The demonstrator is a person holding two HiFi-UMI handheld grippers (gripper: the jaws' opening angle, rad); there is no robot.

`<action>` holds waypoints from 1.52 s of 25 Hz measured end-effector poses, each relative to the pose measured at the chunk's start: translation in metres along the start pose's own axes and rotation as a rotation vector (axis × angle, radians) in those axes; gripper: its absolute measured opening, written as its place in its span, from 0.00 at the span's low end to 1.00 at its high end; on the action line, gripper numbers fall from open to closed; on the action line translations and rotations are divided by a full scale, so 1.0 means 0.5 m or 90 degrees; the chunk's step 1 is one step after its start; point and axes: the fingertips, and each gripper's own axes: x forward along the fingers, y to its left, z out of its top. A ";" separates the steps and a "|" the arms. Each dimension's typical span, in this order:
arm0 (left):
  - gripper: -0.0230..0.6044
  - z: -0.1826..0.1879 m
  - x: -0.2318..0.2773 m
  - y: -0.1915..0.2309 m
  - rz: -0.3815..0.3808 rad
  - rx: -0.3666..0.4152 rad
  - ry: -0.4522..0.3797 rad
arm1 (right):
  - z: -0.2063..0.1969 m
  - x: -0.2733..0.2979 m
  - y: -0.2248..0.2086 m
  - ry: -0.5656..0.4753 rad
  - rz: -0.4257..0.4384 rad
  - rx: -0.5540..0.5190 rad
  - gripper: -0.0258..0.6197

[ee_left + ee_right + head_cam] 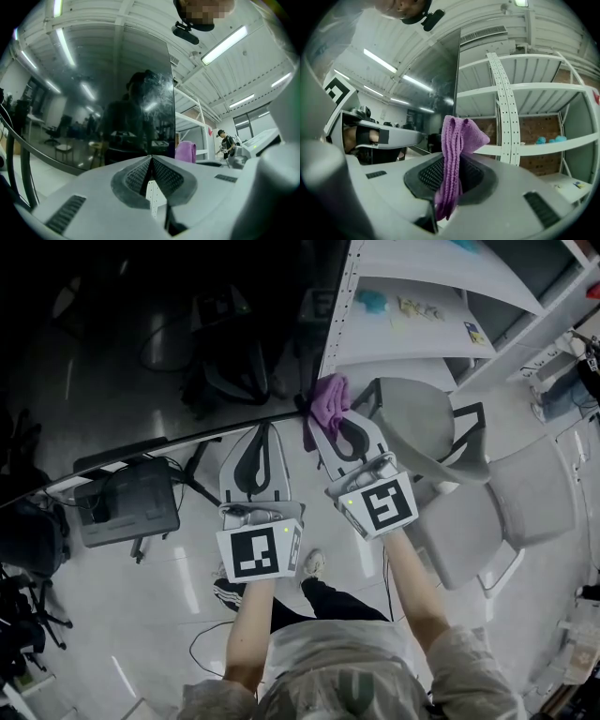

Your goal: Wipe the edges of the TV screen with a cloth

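The person's forearms fill the lower part of the head view, each ending in a marker cube at the rear of a gripper.

1. Cloth: purple and folded. It is clamped between the fingers of the right gripper. One bunch stands above the fingertips and a tail hangs below them.
2. Cloth position: at the lower right corner of the TV screen, where the bottom edge meets the vertical side edge. Whether the cloth actually touches the edge cannot be confirmed.
3. TV screen: a dark, glossy panel that reflects ceiling lights and room furniture. In the head view its bottom edge runs diagonally from the left border up to the cloth.
4. Left gripper: fingers clenched, ribbed pads pressed together, with nothing between them. It is held just beside the right gripper, on its left, and points at the bottom edge of the screen.
5. Surroundings:
   - A white shelf unit stands directly right of the screen, with small blue items on one shelf.
   - Grey chairs stand beside the right gripper and further right.
   - A black box with cables sits on the pale floor below the screen.
   - A second person stands in the background of the left gripper view.
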 end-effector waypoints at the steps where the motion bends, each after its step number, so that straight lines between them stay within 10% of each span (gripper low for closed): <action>1: 0.06 -0.002 0.001 -0.001 -0.001 0.000 0.002 | -0.001 0.000 0.001 0.001 0.001 -0.001 0.14; 17: 0.06 -0.016 -0.019 0.009 0.010 -0.006 0.020 | -0.090 -0.011 0.008 0.079 -0.005 0.005 0.14; 38: 0.06 0.185 -0.127 -0.084 -0.041 0.072 -0.062 | 0.261 -0.231 0.061 -0.107 -0.111 -0.030 0.14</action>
